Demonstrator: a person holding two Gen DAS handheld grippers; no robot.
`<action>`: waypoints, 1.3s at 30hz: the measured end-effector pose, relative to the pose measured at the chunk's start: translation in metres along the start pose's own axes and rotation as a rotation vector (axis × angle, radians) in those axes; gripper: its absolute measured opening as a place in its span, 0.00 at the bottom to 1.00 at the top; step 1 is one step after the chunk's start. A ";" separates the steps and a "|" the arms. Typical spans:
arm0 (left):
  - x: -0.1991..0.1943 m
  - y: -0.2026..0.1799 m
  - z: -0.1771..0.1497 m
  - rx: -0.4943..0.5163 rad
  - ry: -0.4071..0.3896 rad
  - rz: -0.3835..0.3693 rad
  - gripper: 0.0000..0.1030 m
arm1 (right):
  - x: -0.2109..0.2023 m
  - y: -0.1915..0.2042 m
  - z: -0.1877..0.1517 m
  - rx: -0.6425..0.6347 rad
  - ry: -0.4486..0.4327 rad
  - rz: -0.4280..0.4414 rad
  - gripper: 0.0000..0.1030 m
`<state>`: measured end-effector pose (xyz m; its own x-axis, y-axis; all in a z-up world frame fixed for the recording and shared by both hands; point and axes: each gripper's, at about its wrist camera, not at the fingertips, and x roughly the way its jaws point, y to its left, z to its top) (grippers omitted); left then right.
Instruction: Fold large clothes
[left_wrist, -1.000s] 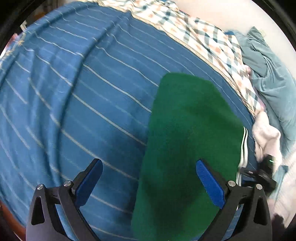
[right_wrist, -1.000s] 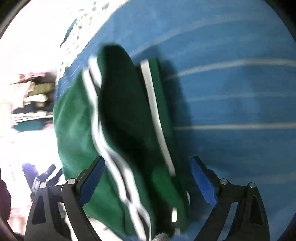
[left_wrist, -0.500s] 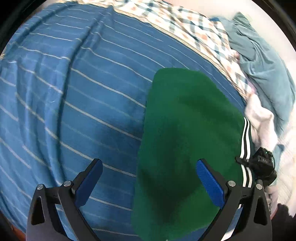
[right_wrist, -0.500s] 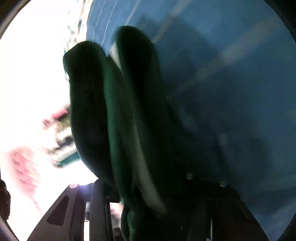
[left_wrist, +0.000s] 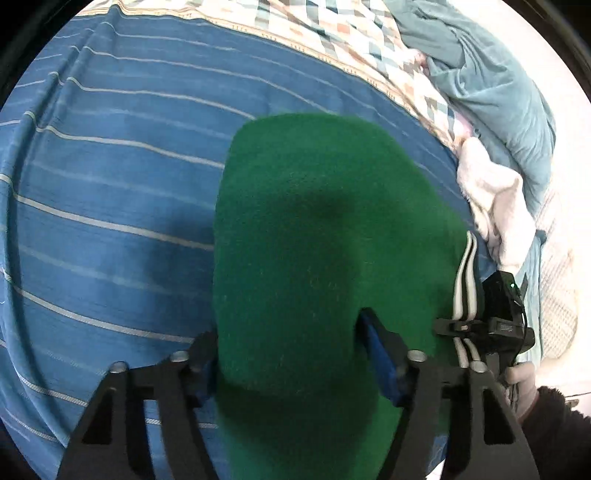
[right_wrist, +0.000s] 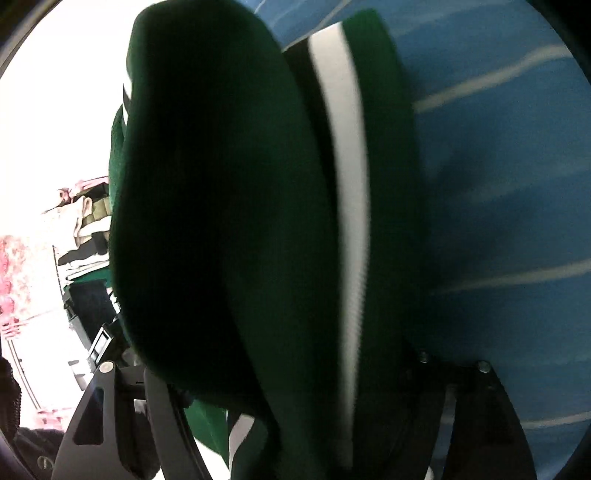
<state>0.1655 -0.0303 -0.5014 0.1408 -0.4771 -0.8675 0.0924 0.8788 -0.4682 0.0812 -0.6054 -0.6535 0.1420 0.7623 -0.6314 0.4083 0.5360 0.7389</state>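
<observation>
The left gripper (left_wrist: 291, 365) has its two blue-padded fingers (left_wrist: 380, 354) drawn in against a fold of the green garment (left_wrist: 314, 229), the cloth bunched between them so that the left pad is mostly hidden behind the fabric; it is clamped on the near edge of the garment and points forward and down over it. The garment lies folded into a thick, rounded stack on the blue striped sheet (left_wrist: 110, 177), its white side stripes (left_wrist: 466, 273) showing at the right edge. There the right gripper (left_wrist: 491, 325) appears in the left wrist view as a black body held by a pale gloved hand (left_wrist: 521, 384) with a dark sleeve behind it, pressed to the striped edge of the garment. In the right wrist view the right gripper (right_wrist: 295, 398) is closed tight on the green garment (right_wrist: 207, 206), whose dark folds and white stripe (right_wrist: 347, 184) fill the space between its black fingers. Beyond the sheet lie a checked cloth (left_wrist: 354, 37), a teal garment (left_wrist: 491, 92) and a pale pink-white garment (left_wrist: 495, 195), heaped at the far right.
</observation>
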 end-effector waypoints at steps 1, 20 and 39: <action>-0.005 -0.001 0.001 -0.007 -0.006 -0.011 0.49 | 0.001 0.007 -0.001 0.003 -0.012 -0.003 0.47; -0.087 0.037 0.164 -0.001 -0.167 -0.055 0.44 | -0.011 0.185 0.103 -0.136 -0.079 0.137 0.34; 0.007 0.134 0.405 0.102 -0.175 0.096 0.48 | 0.118 0.222 0.324 -0.149 -0.037 0.091 0.37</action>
<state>0.5784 0.0784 -0.5024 0.3216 -0.3944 -0.8608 0.1684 0.9184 -0.3579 0.4808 -0.5137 -0.6401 0.2062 0.7980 -0.5663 0.2545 0.5151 0.8185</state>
